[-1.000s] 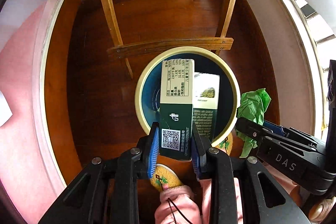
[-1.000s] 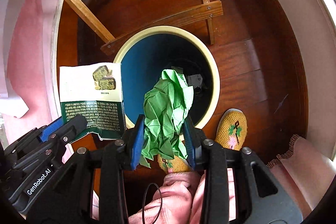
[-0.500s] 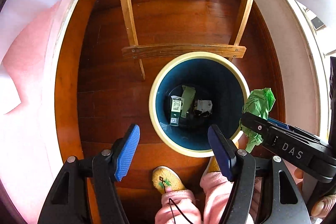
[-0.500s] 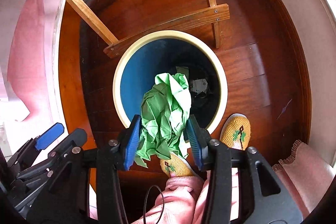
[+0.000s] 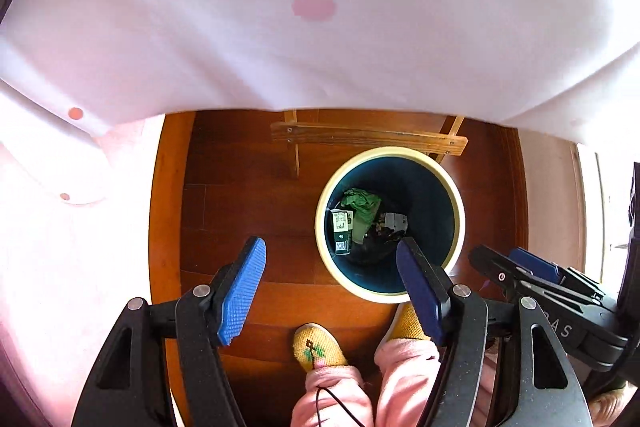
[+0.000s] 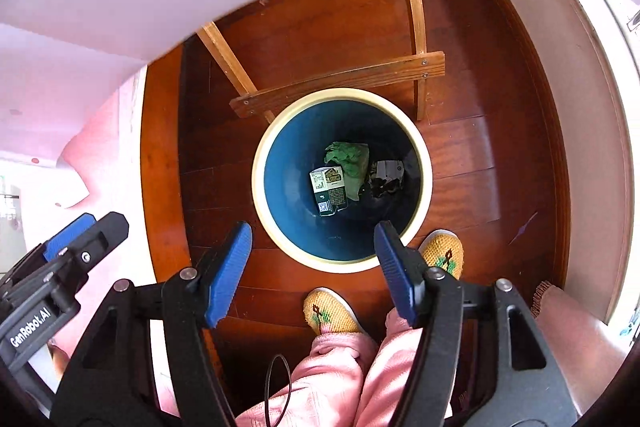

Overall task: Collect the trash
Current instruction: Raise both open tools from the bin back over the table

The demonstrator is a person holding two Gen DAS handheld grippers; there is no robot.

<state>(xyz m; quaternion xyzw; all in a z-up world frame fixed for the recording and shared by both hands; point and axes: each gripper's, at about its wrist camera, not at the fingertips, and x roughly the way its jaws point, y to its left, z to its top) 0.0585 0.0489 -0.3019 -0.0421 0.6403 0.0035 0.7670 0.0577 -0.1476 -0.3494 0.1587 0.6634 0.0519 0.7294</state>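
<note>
A white tablecloth (image 5: 320, 7) hid the table's top; the dark scraps (image 6: 386, 179) were unclear. Both the left gripper (image 5: 332, 291) and right gripper (image 6: 312, 263) hung spread, empty, above the bin (image 6: 424, 163) containing the green box (image 6: 330, 191) and green paper (image 6: 348, 157)

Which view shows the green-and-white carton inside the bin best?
The right wrist view: the carton lies unobstructed in the bin. In the left wrist view, the carton appears smaller, narrower and partly covered by green paper.
</note>
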